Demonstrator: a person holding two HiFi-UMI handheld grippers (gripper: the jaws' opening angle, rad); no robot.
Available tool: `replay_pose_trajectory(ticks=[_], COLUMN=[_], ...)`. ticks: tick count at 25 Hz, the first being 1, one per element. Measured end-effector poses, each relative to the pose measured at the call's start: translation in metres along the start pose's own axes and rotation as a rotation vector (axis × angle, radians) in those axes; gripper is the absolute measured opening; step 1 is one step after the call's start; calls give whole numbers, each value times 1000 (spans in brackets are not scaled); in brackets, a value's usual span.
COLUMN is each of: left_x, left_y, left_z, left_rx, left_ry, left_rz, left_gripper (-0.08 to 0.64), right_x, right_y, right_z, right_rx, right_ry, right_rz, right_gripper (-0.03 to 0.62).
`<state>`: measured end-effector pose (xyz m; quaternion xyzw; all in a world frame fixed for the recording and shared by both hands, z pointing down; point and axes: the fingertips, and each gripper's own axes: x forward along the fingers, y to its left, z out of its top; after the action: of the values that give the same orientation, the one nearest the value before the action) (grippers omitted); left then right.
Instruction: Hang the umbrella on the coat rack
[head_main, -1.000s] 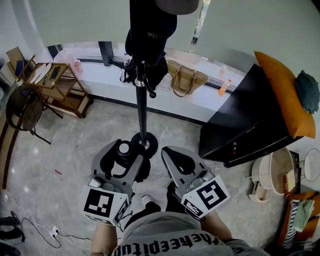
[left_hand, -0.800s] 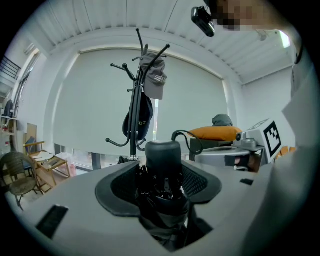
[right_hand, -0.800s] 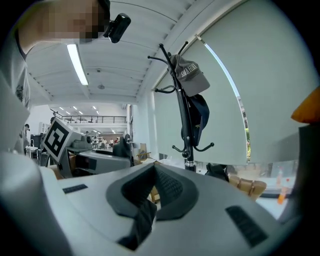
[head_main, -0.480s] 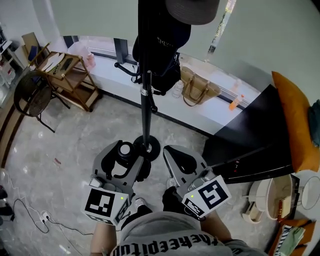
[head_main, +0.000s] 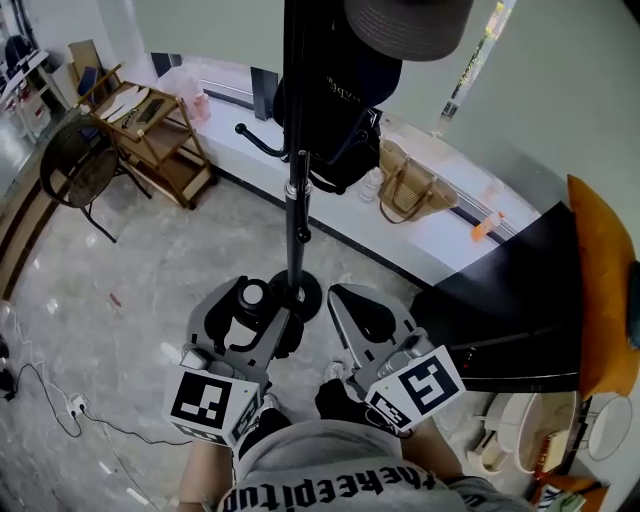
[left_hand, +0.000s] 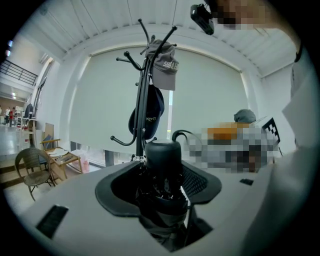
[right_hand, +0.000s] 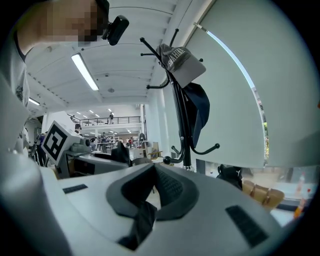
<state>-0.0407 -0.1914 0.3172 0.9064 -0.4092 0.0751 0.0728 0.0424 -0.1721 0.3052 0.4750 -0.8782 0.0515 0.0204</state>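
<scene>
Umbrella, black and folded short, stands upright between the jaws of the left tongs. They close on its bundled canopy, and its rounded end pokes out past the tips. In the head view the left tongs hold it in front of the person, near the coat rack but apart from its pole and well below the hooks. The right tongs sit alongside, jaws pressed together with nothing between them.

On the rack, a grey cap sits on top and a navy cap hangs under it. A curved hook juts out to the left lower down. Behind the rack a straw handbag rests on a white window ledge.

A wooden shelf stand and a round-backed chair stand off to the left on the marble floor. A black cabinet with an orange cushion is to the right.
</scene>
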Motion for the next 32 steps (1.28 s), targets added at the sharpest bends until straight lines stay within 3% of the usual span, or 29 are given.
replay_pose_trajectory(ticks=[4, 9, 32], left_x=[10, 18, 52], left_y=[-2, 5, 20], left_z=[-10, -11, -44], left_rx=[-16, -33, -136], left_ry=[61, 7, 71], left_rz=[48, 114, 346], left_gripper=[250, 250, 250], right_x=[4, 10, 28], right_y=[-14, -20, -48], right_z=[-4, -4, -15], right_rx=[-5, -11, -3], right_ry=[6, 19, 62], right_rz=[46, 105, 316], right_gripper=[11, 11, 11])
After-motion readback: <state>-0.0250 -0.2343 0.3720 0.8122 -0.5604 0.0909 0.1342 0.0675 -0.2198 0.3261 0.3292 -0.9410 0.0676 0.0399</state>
